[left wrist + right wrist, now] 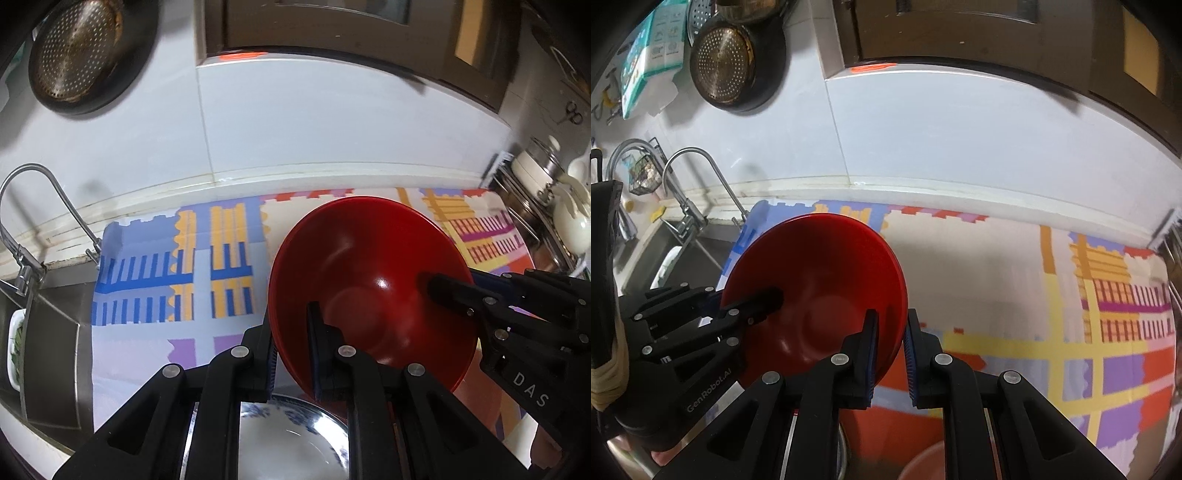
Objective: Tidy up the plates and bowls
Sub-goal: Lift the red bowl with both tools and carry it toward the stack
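Note:
A glossy red bowl [369,266] hangs tilted above the patterned mat [155,273], held at two opposite sides. My left gripper [291,325] is shut on its near left rim, one finger inside and one outside. The right gripper [454,288] clamps the opposite rim in the same way. In the right wrist view the red bowl [820,280] sits left of centre, my right gripper [892,321] is shut on its right rim, and the left gripper [753,302] bites the far left rim. A white plate with a blue pattern [291,435] lies below the left gripper.
A steel sink [55,332] with a curved faucet [40,184] is at the left. A perforated strainer in a dark pan [727,62] hangs on the tiled wall. A rack with white crockery [554,206] stands at the right. An orange vessel [897,417] sits under the right gripper.

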Motion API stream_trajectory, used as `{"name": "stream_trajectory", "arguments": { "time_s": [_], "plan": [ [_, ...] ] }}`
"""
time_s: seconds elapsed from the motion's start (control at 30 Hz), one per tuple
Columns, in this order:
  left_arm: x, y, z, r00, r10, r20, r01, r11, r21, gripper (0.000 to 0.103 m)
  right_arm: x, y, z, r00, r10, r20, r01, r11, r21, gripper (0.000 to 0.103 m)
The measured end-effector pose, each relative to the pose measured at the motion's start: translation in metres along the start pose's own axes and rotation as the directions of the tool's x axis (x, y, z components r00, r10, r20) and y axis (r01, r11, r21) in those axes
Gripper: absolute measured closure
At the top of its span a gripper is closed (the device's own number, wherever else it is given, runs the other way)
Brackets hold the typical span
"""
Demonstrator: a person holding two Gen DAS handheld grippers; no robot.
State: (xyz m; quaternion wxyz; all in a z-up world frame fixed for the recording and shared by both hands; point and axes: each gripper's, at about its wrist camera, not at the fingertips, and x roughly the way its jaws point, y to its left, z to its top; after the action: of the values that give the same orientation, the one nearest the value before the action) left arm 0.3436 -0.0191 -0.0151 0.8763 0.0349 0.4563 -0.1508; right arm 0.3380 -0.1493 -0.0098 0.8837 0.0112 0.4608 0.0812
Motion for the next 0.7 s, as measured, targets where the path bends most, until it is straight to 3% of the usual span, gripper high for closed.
{"name": "stream_trajectory", "arguments": {
  "time_s": [0.7],
  "plan": [
    [-0.016,-0.086,-0.033,0.995,-0.098,-0.018,0.100,0.986,0.133,0.086,-0.066,-0.048,-0.069,0.996,-0.090,0.029,0.087,0.991,0.098,0.088]
  ]
}}
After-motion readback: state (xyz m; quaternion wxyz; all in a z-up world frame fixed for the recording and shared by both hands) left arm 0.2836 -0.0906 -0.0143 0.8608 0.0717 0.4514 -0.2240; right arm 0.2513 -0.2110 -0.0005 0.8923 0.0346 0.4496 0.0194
